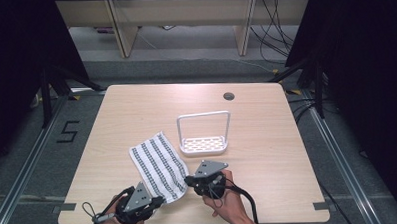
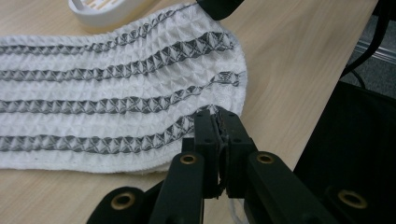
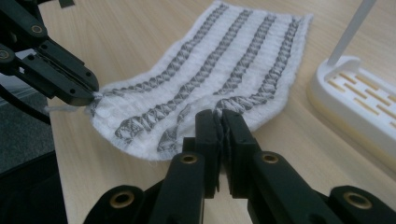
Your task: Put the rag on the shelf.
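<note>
Wooden table (image 1: 136,106), grey floor (image 1: 185,67)

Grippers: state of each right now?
Left gripper: closed on the near corner of the striped cloth.
Right gripper: closed on the cloth's near edge, at the other corner.

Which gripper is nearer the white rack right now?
Right. The right gripper pinches the towel corner just in front of the rack; the left gripper pinches the other near corner, farther off to the left.
</note>
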Available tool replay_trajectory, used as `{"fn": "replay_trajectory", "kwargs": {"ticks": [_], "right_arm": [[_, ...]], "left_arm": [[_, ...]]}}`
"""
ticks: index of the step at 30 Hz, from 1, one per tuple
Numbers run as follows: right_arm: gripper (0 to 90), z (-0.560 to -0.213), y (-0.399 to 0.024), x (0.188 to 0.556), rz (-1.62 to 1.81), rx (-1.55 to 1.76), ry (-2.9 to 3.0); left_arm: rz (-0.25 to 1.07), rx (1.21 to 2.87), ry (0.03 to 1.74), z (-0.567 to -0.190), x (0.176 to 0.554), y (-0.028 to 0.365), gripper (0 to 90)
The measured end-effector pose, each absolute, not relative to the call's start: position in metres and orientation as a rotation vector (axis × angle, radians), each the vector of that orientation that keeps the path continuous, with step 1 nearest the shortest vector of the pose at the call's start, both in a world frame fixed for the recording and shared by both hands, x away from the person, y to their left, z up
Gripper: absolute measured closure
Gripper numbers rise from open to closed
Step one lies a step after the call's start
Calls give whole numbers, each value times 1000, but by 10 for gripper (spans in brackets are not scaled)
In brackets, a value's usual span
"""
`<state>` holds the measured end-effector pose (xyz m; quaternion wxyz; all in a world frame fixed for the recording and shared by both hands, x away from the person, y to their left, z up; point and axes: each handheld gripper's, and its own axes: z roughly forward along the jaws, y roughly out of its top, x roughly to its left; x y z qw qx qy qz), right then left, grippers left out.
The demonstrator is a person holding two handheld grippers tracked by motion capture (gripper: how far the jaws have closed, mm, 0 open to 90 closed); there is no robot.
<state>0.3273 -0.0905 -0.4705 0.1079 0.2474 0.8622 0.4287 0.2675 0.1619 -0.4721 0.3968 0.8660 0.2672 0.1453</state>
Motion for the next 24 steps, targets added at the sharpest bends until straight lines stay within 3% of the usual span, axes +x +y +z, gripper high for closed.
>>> {"fn": "replay_trajectory", "kwargs": {"ticks": [11,24], "right_arm": [[867,-419,-78,333,1338,644,2492],[869,-336,-87,332,1520,593,2350]], "left_arm": [[408,2115,642,-416,274,176,870],[535,2022,548,-318,279,183,872]]}}
